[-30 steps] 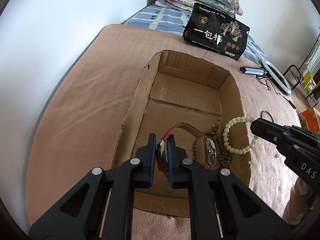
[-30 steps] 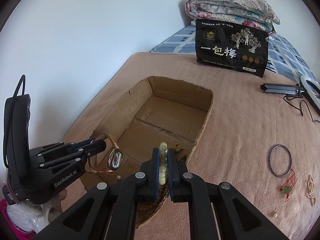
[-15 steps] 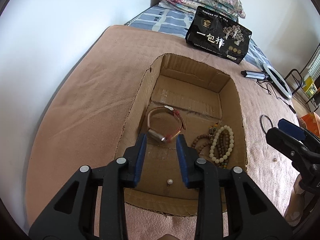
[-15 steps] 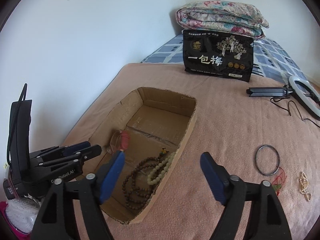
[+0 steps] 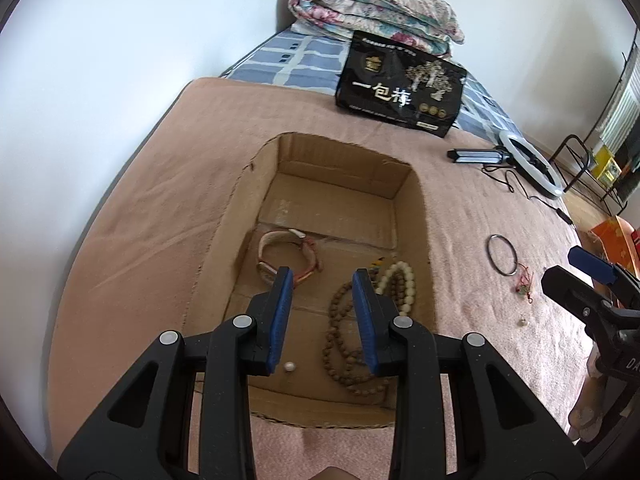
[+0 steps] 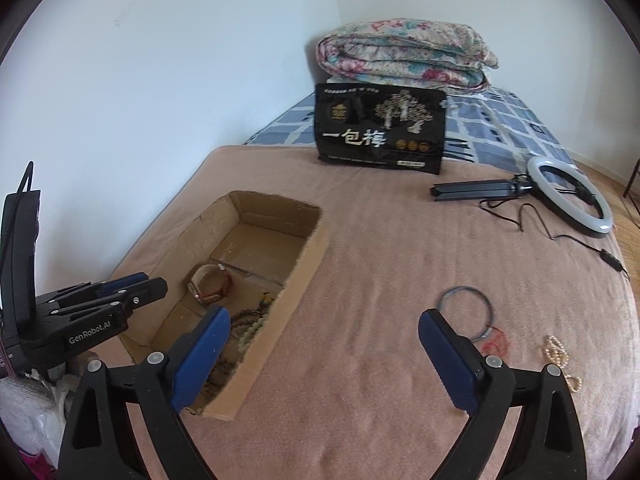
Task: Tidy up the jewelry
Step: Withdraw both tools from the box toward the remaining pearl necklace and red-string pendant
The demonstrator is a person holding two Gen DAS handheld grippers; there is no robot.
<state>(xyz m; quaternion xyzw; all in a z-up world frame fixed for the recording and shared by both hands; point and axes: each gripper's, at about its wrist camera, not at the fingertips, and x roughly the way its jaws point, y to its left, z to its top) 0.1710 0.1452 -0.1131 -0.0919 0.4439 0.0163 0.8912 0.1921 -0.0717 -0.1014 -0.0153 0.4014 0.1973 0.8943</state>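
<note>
An open cardboard box (image 5: 424, 216) (image 6: 308, 252) lies on the pink blanket. Inside lie a watch with a red-and-tan strap (image 5: 288, 256) (image 6: 210, 286), a pale bead bracelet (image 5: 402, 284), a long brown bead string (image 5: 344, 344) (image 6: 248, 314) and one loose pearl (image 5: 289, 367). My left gripper (image 5: 323, 316) (image 6: 132, 292) is open and empty above the box's near end. My right gripper (image 6: 324, 364) (image 5: 576, 272) is wide open and empty over the blanket right of the box. A dark metal bangle (image 6: 466, 312) (image 5: 502, 256), a red-string charm (image 6: 494, 344) and a small pearl chain (image 6: 558, 354) lie on the blanket.
A black snack bag (image 6: 380, 128) stands at the back with a folded floral quilt (image 6: 408, 56) behind it. A ring light on a folded tripod with its cable (image 6: 568, 196) lies at the right. A white wall runs along the left.
Both grippers opened and let go: the watch and the pale bead bracelet now lie in the box. Both grippers have since drawn back, the right one moving right.
</note>
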